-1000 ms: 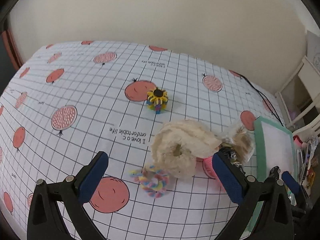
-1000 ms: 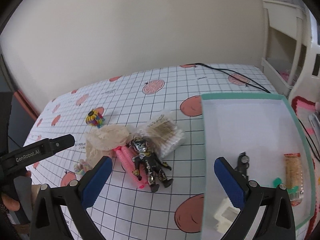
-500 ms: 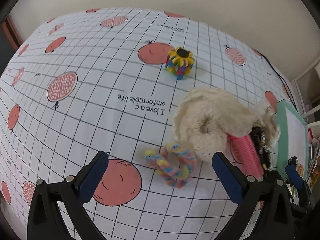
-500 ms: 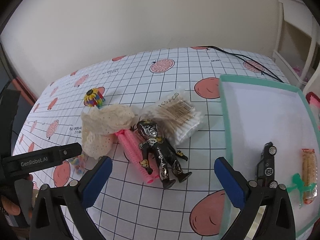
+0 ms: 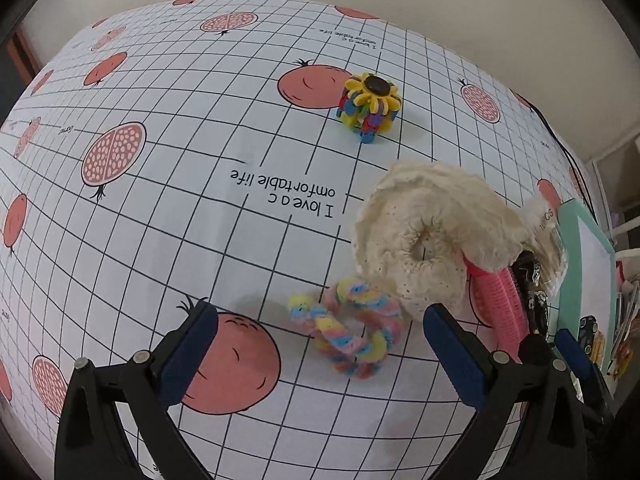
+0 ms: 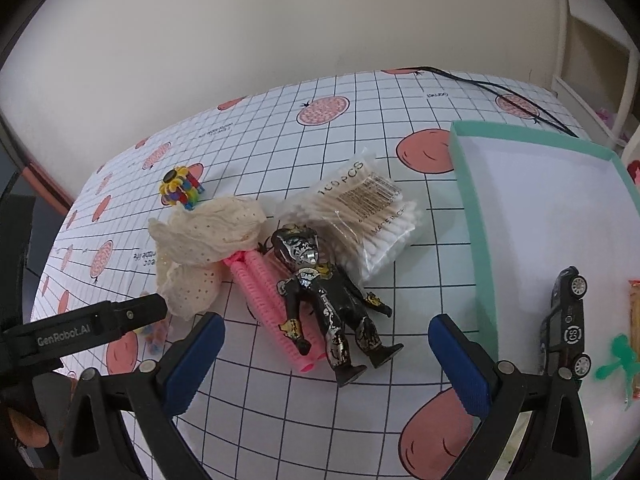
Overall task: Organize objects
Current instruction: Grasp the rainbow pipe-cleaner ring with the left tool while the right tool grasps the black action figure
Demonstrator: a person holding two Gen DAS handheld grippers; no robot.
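Black cable (image 6: 496, 87), white shelf unit (image 6: 592, 52)

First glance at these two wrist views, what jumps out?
The black and silver action figure lies on its back mid-table, partly on pink hair rollers, between the open right gripper fingers. Left of it sits a crumpled cream lace cloth, with a pastel twisted chenille ring ahead of the open left gripper. A teal-rimmed tray on the right holds a black toy car.
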